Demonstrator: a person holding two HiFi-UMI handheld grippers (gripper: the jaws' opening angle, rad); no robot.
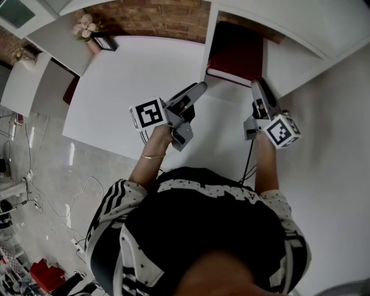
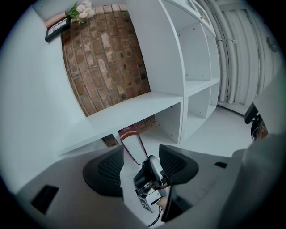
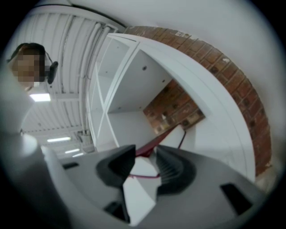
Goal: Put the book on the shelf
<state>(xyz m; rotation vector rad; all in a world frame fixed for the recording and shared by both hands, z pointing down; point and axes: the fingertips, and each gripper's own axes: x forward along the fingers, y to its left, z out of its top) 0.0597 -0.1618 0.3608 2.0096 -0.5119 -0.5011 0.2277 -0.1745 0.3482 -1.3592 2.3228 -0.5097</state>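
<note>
A dark red book (image 1: 237,55) with white page edges sits partly inside a compartment of the white shelf (image 1: 207,46). My right gripper (image 1: 257,85) is shut on its near right corner; in the right gripper view the pads pinch the book (image 3: 140,172) at the right gripper (image 3: 145,163). My left gripper (image 1: 198,89) hangs just left of the book, jaws wide open and empty. Past the left gripper (image 2: 140,163), the left gripper view shows the book's edge (image 2: 130,143) and the right gripper (image 2: 149,176) holding it.
A brick wall (image 1: 156,17) backs the shelf. A black picture frame (image 1: 104,41) and pale flowers (image 1: 85,26) stand at the far left of the white top (image 1: 133,75). More white compartments (image 2: 196,67) rise to the right. Cables lie on the floor (image 1: 34,173).
</note>
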